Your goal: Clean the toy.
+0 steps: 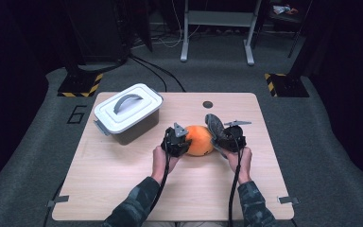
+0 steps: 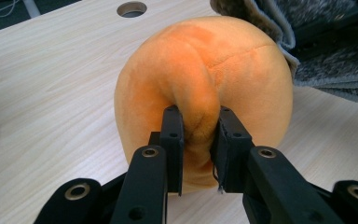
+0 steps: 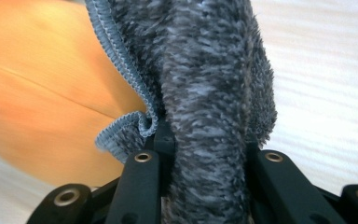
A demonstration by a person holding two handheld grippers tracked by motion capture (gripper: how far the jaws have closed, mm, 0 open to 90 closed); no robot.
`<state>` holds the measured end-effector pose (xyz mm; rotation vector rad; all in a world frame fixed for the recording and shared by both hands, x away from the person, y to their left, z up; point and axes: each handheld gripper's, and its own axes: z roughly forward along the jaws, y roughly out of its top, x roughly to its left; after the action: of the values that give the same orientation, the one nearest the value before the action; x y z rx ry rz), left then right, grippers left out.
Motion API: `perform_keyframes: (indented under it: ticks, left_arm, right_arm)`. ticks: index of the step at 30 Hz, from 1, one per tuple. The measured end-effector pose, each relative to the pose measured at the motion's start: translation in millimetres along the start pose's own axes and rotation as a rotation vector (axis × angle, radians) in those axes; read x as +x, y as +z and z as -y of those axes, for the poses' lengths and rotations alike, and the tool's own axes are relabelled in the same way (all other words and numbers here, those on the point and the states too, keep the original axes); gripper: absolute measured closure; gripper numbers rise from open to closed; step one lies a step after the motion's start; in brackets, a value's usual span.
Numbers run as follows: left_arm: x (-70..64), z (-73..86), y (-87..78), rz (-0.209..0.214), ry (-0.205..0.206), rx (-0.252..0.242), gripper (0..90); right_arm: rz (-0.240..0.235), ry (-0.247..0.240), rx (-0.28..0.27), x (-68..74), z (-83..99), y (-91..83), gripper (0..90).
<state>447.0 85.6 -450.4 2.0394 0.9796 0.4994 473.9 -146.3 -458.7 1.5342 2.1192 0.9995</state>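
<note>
- The orange plush ball (image 1: 199,140) sits on the worktop (image 1: 123,189) just below the middle of the high view, between the 2 grippers, and looks to be held steady for wiping.
- The left gripper (image 1: 182,141) comes at it from the frame's left; in the left gripper view its jaws are closed on a pinched fold of the orange plush (image 2: 200,112), low centre of the frame, so the ball bulges above and around the jaw tips. That pinch likely serves as an anchor, keeping the soft ball from rolling.
- The right gripper (image 1: 223,137) has its jaws clamped on a bunched grey cloth (image 3: 214,93), which rises between them up the middle of the right gripper view; the orange surface lies at the upper left of that frame, behind the cloth's stitched edge.
- In the high view the cloth (image 1: 215,125) stands up against the ball's right side, touching it, seemingly placed to rub it.
- A white lidded box (image 1: 128,111) stands apart at the upper left of the worktop, untouched.
</note>
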Motion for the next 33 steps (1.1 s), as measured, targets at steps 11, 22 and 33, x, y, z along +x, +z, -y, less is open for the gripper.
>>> perform_keyframes:
  ticks: [11, 22, 33]
  left_arm:
    - [-0.9, 0.0, -1.4, -0.001, 0.002, -0.003, 75.3]
    - [-3.3, -1.6, -1.0, -0.004, 0.012, -0.001, 75.0]
    - [-1.5, -0.4, -0.6, 0.0, 0.01, 0.0, 74.6]
  right_arm:
    - [-0.022, 0.031, -0.003, -9.1, 2.7, -2.4, 71.0]
    - [-0.161, -0.109, -0.106, 52.0, -34.1, -32.1, 70.7]
    - [-0.05, -0.068, -0.058, 21.7, -14.8, -18.1, 70.5]
